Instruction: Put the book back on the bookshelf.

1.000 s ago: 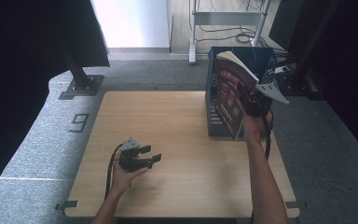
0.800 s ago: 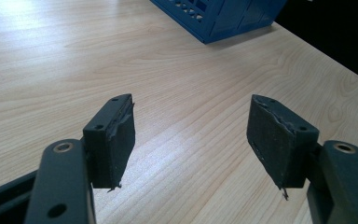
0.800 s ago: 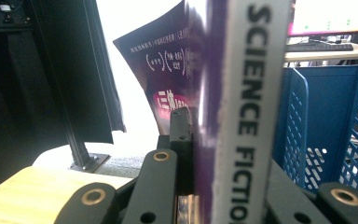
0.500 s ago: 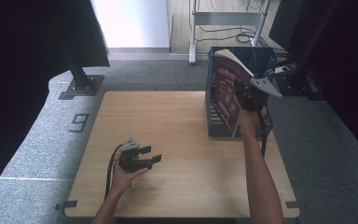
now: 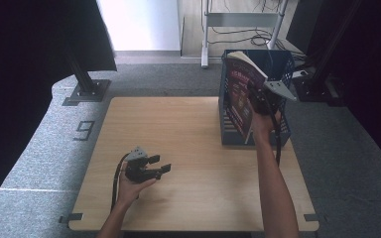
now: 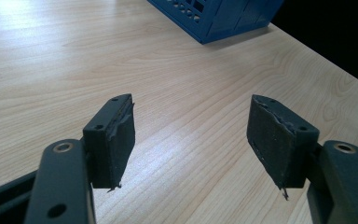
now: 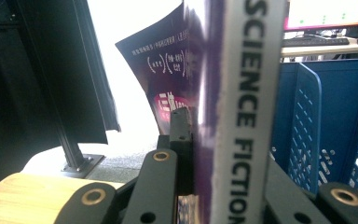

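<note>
The right tongs (image 5: 259, 99) are clamped tight on a purple paperback book (image 5: 240, 94), whose spine reads SCIENCE FICTION in the right gripper view. The book (image 7: 223, 93) stands nearly upright between the black jaws, its front cover curling away at the top. In the high view it sits at about two o'clock on the bench (image 5: 198, 148), held at the near left side of a blue lattice crate (image 5: 283, 64) which stands on the bench's far right corner. I cannot tell whether the book's lower edge is inside the crate or against its outer wall. The left tongs (image 5: 158, 171) rest at about seven o'clock, lying low over the wood, jaws spread wide with nothing between them; bare bench shows in the gap.
</note>
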The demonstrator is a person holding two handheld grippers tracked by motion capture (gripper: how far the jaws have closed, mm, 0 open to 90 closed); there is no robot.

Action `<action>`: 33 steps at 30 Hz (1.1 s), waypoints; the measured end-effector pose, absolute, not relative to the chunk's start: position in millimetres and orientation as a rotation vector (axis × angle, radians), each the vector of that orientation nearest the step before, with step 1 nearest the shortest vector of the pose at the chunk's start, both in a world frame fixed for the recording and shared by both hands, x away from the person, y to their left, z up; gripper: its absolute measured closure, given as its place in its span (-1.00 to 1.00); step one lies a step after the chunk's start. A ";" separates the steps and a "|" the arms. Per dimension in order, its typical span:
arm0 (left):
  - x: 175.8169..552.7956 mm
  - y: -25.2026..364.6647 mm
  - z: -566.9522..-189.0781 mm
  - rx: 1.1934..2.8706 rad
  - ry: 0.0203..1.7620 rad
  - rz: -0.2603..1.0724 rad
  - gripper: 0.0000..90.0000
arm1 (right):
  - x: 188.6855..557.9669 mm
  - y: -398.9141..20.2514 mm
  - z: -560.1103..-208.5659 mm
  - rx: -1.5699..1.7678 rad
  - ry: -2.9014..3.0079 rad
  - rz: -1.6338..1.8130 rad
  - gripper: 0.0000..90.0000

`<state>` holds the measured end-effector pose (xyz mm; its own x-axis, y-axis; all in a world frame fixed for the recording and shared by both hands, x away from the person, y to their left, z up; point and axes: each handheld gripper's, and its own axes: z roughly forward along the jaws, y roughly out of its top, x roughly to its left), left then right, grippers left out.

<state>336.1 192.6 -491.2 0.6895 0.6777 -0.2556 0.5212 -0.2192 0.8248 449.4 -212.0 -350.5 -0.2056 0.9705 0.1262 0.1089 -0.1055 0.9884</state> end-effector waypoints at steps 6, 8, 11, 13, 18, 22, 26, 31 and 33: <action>335.8 193.1 -490.8 1.885 0.935 0.194 -0.28 | 458.1 -206.2 -349.1 1.245 1.384 1.371 0.82; 335.7 193.5 -490.6 1.884 0.934 0.193 -0.28 | 459.6 -205.9 -349.2 1.248 1.383 1.372 0.82; 335.6 195.1 -490.3 1.879 0.938 0.196 -0.28 | 464.8 -205.0 -349.7 1.256 1.380 1.373 0.82; 335.7 196.4 -490.0 1.878 0.939 0.198 -0.28 | 467.5 -204.7 -349.2 1.258 1.377 1.369 0.82; 335.8 198.0 -489.4 1.871 0.944 0.203 -0.28 | 473.8 -206.7 -348.0 1.270 1.358 1.368 0.82; 336.0 199.2 -489.1 1.869 0.947 0.207 -0.28 | 478.8 -208.6 -348.7 1.284 1.343 1.367 0.82; 336.7 200.3 -489.7 1.867 0.950 0.206 -0.28 | 484.9 -210.0 -348.5 1.293 1.332 1.359 0.82; 337.0 202.2 -489.4 1.862 0.952 0.208 -0.28 | 494.0 -208.4 -348.5 1.277 1.329 1.347 0.82; 337.2 203.2 -489.5 1.858 0.954 0.209 -0.28 | 497.2 -207.5 -349.4 1.277 1.328 1.342 0.82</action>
<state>337.2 203.2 -489.5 0.6743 0.6913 -0.2599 0.5191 -0.1934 0.8325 497.2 -207.5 -349.4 -0.1324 0.9860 0.1018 0.0915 -0.0901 0.9917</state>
